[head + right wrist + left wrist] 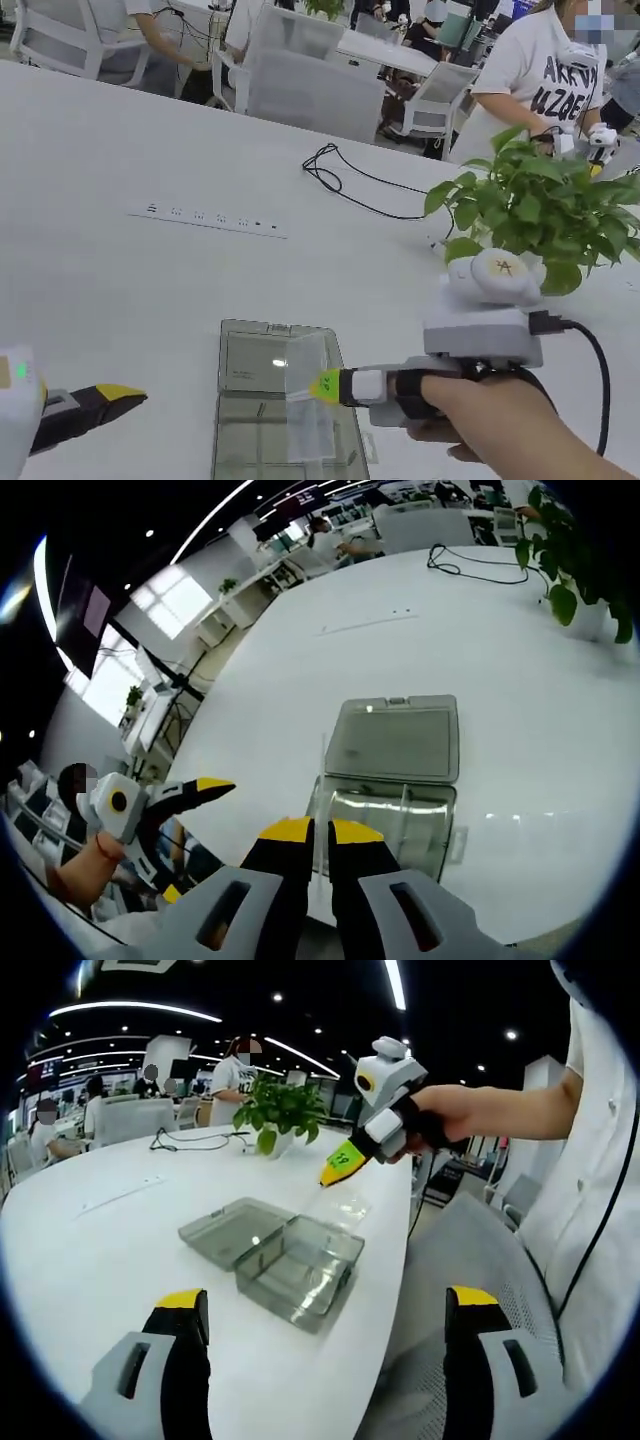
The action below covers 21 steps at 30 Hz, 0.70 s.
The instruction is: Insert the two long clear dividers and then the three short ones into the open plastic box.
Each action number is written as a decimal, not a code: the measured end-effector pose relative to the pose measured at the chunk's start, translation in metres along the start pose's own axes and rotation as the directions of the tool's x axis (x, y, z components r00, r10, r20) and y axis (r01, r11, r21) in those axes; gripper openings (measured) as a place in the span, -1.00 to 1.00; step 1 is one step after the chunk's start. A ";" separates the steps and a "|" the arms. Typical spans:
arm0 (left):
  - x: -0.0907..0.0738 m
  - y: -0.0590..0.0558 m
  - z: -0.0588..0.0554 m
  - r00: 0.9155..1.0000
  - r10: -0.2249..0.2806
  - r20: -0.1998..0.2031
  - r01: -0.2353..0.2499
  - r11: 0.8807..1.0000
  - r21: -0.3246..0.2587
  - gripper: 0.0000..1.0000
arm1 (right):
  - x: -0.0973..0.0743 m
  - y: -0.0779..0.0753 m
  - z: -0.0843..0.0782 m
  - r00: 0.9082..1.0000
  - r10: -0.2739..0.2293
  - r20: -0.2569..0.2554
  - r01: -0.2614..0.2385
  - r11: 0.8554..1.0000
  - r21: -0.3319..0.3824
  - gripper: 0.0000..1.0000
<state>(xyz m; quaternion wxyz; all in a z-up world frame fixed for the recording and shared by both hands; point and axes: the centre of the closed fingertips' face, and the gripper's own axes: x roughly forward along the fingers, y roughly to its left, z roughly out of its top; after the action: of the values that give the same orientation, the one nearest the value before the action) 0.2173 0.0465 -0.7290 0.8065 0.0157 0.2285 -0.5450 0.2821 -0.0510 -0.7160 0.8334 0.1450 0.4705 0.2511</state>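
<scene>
your right gripper (320, 832) has its jaws pinched on a clear divider (320, 780), a thin sheet held over the base of the open plastic box (385, 825). whether it touches the box i cannot tell. your left gripper (325, 1298) has its jaws spread wide with nothing between them, off to the box's left. the box sits on the white table (120, 290), its lid (270, 355) folded flat beyond the base (faint lines cross inside the base, too faint to count). farther out lie a white power strip (210, 220) and a looped black cable (340, 185). a leafy potted plant (530, 210) stands to the right. behind it, people are at other white desks and chairs under ceiling strip lights.
</scene>
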 end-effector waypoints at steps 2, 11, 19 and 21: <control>0.000 0.000 0.000 1.000 -0.001 0.003 0.001 1.000 -0.001 1.00 | 0.005 0.002 -0.001 1.000 -0.002 -0.014 0.003 1.000 0.021 -0.87; 0.001 0.001 -0.003 1.000 -0.019 0.012 0.020 1.000 -0.013 1.00 | 0.022 -0.005 -0.015 0.993 -0.041 -0.108 0.052 0.994 0.100 -0.87; 0.006 0.001 -0.004 0.999 -0.038 0.025 0.038 0.999 -0.020 1.00 | 0.027 -0.018 -0.025 0.984 -0.080 -0.159 0.103 0.985 0.139 -0.87; 0.007 0.001 -0.004 0.999 -0.044 0.031 0.044 0.999 -0.024 1.00 | 0.030 -0.020 -0.027 0.982 -0.087 -0.167 0.112 0.984 0.141 -0.87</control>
<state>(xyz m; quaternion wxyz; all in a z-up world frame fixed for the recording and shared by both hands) 0.2188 0.0419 -0.7351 0.7978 -0.0075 0.2231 -0.5600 0.2770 -0.0511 -0.7608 0.7911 0.1628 0.5603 0.1838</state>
